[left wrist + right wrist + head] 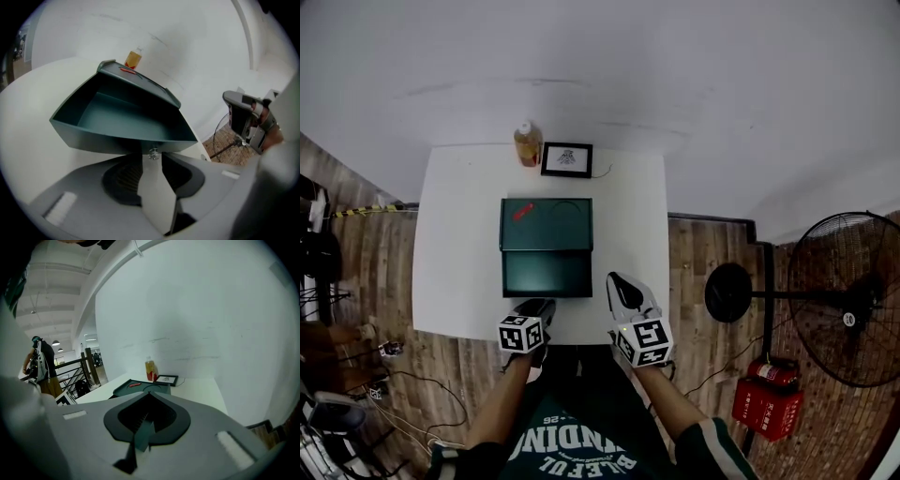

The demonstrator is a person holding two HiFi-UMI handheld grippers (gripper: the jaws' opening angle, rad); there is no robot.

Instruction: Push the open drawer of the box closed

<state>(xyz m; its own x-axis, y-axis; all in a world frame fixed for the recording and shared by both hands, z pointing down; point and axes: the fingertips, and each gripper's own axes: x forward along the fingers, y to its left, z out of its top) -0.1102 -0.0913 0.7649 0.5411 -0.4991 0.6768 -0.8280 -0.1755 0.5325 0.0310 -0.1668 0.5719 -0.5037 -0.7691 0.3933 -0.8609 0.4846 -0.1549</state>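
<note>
- The box [546, 223] is dark green with a flat top. It sits mid-table on the white table [450, 244], about equally far from the left and right edges.
- Its drawer [547, 272] is pulled out toward the table's near edge. It is an open tray of the same dark green with nothing visible inside.
- In the left gripper view, a small metal knob [153, 152] shows at the middle of the drawer's front wall.
- A small red mark [523, 211] lies on the box top near its far left corner. It is too small to read.
- The left gripper [534, 309] is at the near edge, just in front of the drawer's left half. Its jaws are spread, with the knob showing in the gap at their tips, and nothing is pinched.
- The right gripper [623, 286] is near the drawer's right front corner. Its jaws meet in a point with nothing between them.
- A bottle [527, 143] of amber liquid and a black picture frame [567, 159] stand side by side at the far edge. The bottle's label is unreadable.
- Pale lettering on the person's shirt [572, 450] appears upside down and cut off. Only scraps show, such as "26".
</note>
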